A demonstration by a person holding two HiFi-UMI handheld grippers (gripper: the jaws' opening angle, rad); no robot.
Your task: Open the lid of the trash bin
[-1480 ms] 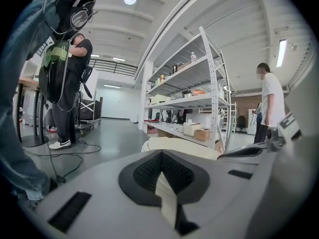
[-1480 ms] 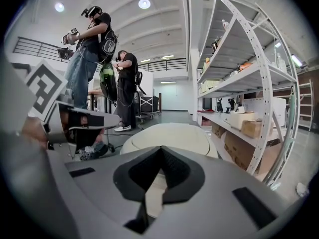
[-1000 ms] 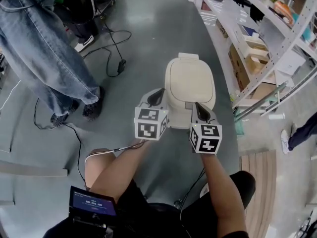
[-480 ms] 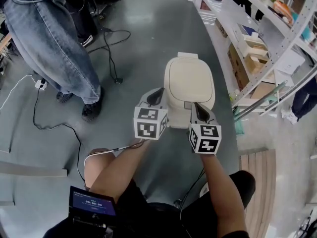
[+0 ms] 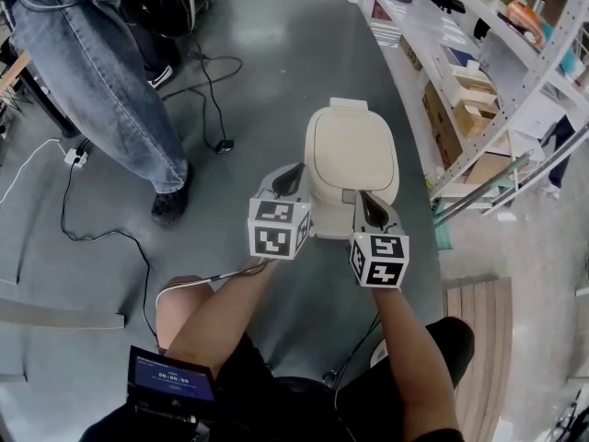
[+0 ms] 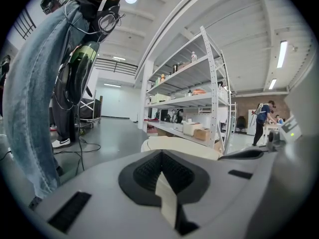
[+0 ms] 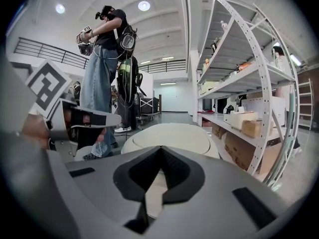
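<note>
A beige trash bin [image 5: 352, 159] stands on the grey floor with its lid down, right in front of me. My left gripper [image 5: 289, 181] hovers by the bin's near left side, jaws shut on nothing. My right gripper [image 5: 369, 206] hangs over the bin's near edge, close to the small tab at the front of the lid, also shut and empty. In the left gripper view the bin [image 6: 185, 144] shows just past the shut left gripper [image 6: 161, 156]. The right gripper view has the lid [image 7: 169, 135] straight ahead beyond the shut right gripper [image 7: 160, 150].
A metal shelving rack [image 5: 488, 58] with boxes runs along the right of the bin. A person in jeans [image 5: 101, 81] stands at the far left, with cables [image 5: 204, 86] trailing over the floor. A wooden pallet [image 5: 479, 334] lies at the near right.
The person in jeans has shifted at the upper left and a figure at the far right has moved away. Both grippers stay nearly still by the bin; the lid stays down.
</note>
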